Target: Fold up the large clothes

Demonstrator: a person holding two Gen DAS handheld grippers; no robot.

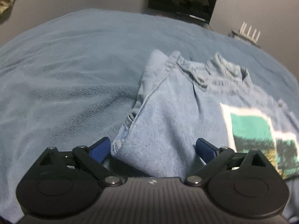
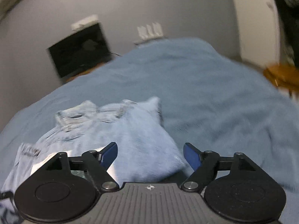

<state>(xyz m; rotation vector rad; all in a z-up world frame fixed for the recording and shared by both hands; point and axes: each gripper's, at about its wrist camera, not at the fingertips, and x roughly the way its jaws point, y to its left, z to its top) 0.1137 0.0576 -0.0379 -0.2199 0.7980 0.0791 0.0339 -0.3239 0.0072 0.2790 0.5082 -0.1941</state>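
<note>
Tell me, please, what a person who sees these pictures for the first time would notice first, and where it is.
First comes the light blue sweatshirt, lying partly folded on the blue blanket that fills both views; its white and teal print stands out at the right of the left wrist view. Next are the two open claws: the left claw and the right claw, each over the sweatshirt with nothing gripped. Behind the bed, a dark screen stands against the grey wall.
</note>
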